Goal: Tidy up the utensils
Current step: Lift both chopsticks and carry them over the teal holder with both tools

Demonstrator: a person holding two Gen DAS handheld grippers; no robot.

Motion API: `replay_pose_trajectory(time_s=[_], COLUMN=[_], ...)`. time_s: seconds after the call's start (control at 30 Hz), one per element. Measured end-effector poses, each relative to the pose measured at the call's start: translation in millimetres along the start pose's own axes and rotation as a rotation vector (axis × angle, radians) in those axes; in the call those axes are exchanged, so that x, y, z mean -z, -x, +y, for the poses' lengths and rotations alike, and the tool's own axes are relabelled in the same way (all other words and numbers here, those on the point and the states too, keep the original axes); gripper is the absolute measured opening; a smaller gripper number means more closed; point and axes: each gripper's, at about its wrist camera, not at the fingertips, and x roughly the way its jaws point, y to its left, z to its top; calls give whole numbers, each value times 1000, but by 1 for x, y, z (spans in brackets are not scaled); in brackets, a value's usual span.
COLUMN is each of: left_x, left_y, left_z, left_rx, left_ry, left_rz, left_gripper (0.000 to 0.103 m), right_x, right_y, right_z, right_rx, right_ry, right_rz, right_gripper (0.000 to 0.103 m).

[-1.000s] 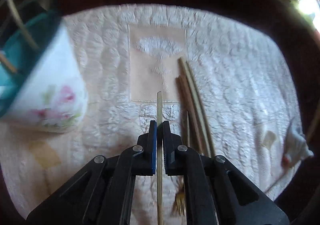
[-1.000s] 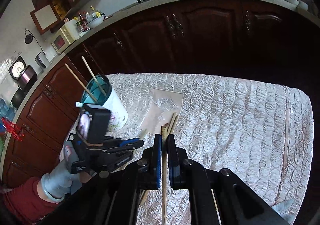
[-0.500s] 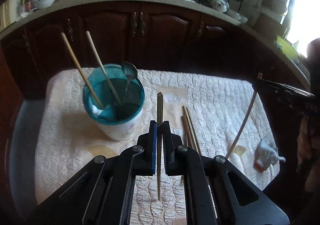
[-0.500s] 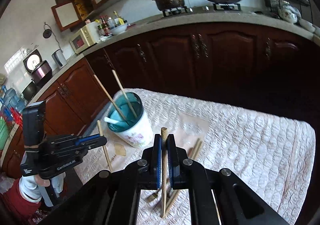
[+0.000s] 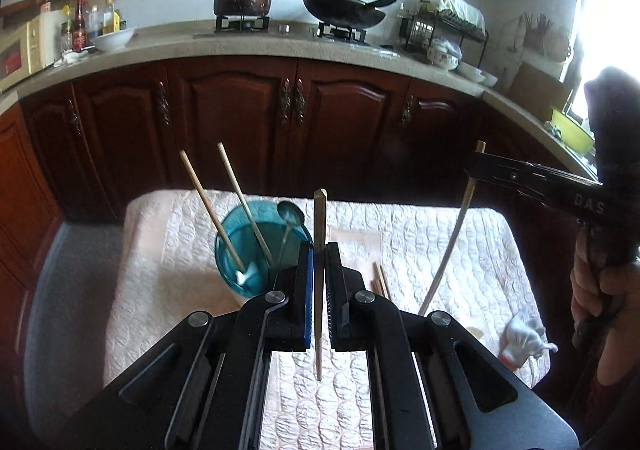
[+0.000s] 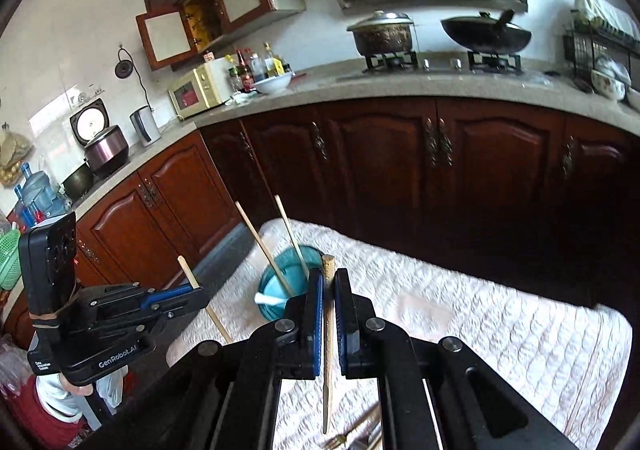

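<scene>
While each tool stays clamped on a chopstick, both have risen above the cup.

A white quilted table cover carries a teal-lined cup and loose chopsticks

The left gripper body reads "GenRobot.AI" (white letters), the right gripper "DAS".
</scene>
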Motion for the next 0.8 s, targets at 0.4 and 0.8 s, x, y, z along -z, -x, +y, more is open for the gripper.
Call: replay_pose_trajectory(time_s=[0.4,0.8], left_x=[-45,-76], left_y=[28,1], left_z=[28,48], left_rx=[-28,-147], left_ry=[55,86], left_rz=[-112,-177], left_gripper=[4,4], right_x=[-46,-82], right_y=[-5,-40], right_z=[23,33], right_rx=[-21,3], right_ry=[32,31], right_rz=[-62,-115], right_gripper=[5,5])
